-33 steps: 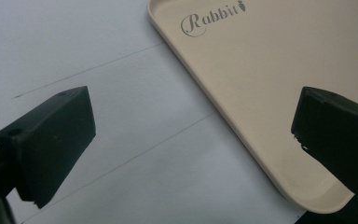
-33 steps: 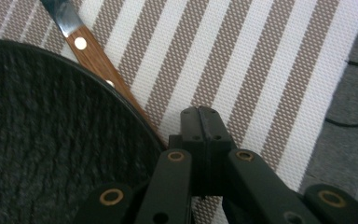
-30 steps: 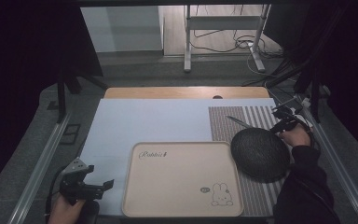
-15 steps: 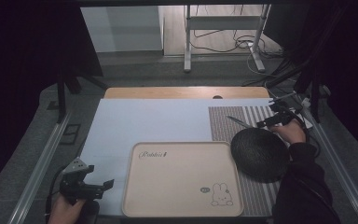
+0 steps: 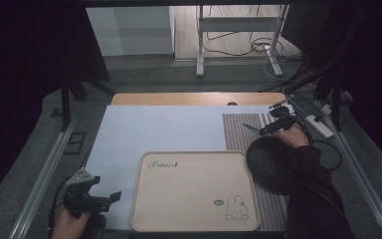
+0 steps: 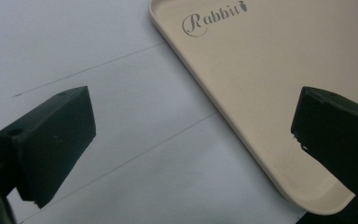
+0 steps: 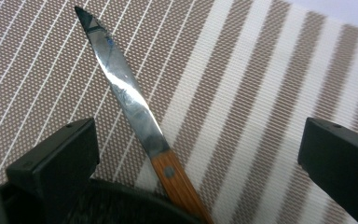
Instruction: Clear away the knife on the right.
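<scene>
Right gripper view, knife (image 7: 135,112) lying between spread jaws, untouched

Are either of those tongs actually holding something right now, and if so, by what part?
Nothing is held. The right tongs stand open over the knife, jaws either side of its wooden handle without touching. The left tongs are open beside the tray.

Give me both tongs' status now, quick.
Left tongs: open, holding nothing, beside the beige rectangular plastic tray.
Right tongs: open, holding nothing, straddling the wooden-handled steel knife on the brown striped woven placemat.
</scene>
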{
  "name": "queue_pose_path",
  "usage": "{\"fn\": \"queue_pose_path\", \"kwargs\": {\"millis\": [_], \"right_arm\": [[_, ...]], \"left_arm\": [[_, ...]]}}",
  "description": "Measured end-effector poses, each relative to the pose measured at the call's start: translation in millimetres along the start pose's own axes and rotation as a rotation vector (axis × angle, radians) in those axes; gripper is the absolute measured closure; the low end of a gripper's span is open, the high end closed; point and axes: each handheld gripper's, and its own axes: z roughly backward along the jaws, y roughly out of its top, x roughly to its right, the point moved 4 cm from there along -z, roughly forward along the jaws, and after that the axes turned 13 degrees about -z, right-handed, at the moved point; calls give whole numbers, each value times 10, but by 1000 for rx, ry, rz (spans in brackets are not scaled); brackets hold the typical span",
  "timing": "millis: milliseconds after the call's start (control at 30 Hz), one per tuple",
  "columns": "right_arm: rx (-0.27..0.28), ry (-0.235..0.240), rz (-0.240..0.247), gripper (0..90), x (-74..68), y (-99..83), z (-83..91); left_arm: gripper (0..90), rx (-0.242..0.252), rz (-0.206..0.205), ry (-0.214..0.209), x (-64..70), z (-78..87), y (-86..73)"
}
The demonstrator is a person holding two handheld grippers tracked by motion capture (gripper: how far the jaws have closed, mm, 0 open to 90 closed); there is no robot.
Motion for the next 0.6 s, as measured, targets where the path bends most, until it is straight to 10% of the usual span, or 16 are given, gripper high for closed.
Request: {"fn": "queue_pose_path", "kwargs": {"millis": [333,600], "right_arm": [[-34,-44,-11,5,121,-1,-137],[-18,-17,2,320,299,-56,2]], "left_arm": [[0,-1,4,2,0,2,-3],[1,-1,5,3,1,5,-6]]}}
